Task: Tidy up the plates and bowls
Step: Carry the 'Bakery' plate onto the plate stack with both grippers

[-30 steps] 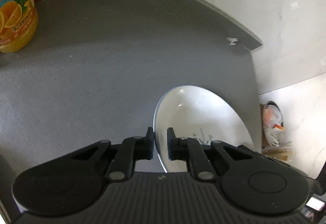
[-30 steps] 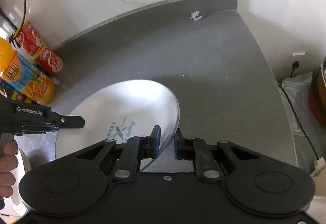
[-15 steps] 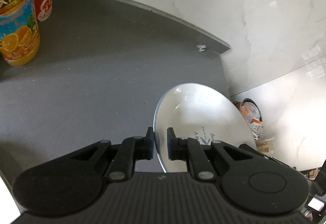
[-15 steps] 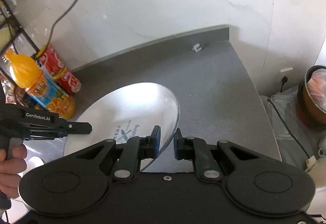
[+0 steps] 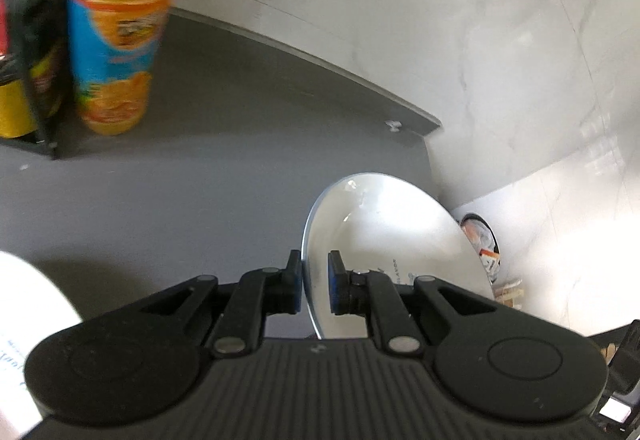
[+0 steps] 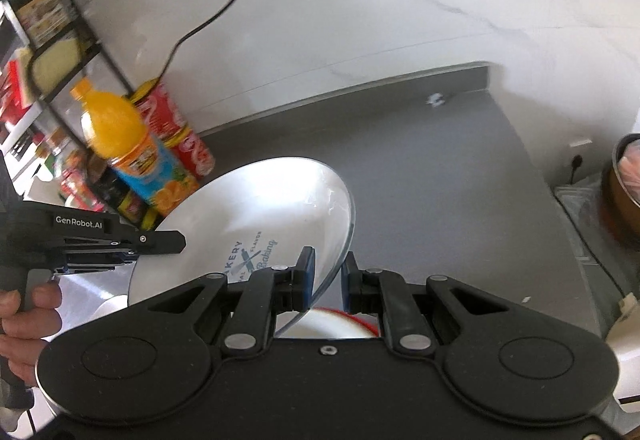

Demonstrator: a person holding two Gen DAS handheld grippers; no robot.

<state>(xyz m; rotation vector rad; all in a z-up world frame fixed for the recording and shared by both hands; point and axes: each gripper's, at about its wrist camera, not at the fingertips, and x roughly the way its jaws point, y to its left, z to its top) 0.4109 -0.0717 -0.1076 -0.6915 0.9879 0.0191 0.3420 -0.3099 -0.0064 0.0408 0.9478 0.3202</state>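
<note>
A white plate [image 6: 256, 215] printed with "Bakery Baking" hangs tilted above the grey countertop [image 6: 440, 183], held by both grippers at opposite rims. My right gripper [image 6: 328, 280] is shut on its near right rim. My left gripper [image 6: 172, 242] comes in from the left and pinches the far rim, with a hand on its handle. In the left wrist view the same plate [image 5: 392, 232] stands almost edge-on between the fingers of the left gripper [image 5: 314, 280]. A red-rimmed white dish [image 6: 344, 318] shows just below the right fingers. Another white plate [image 5: 32, 304] lies at the lower left.
An orange juice bottle [image 6: 132, 155] and red cans [image 6: 180, 135] stand at the back left beside a black wire rack [image 6: 60, 51] of packets. A black cable [image 6: 224, 7] hangs down the marble wall. A pot [image 6: 624, 187] sits off the counter's right end.
Both grippers have lifted and drawn back with the plate between them. The bottle and rack now loom closer on the left, and the red-rimmed dish and a second white plate have come into view.
</note>
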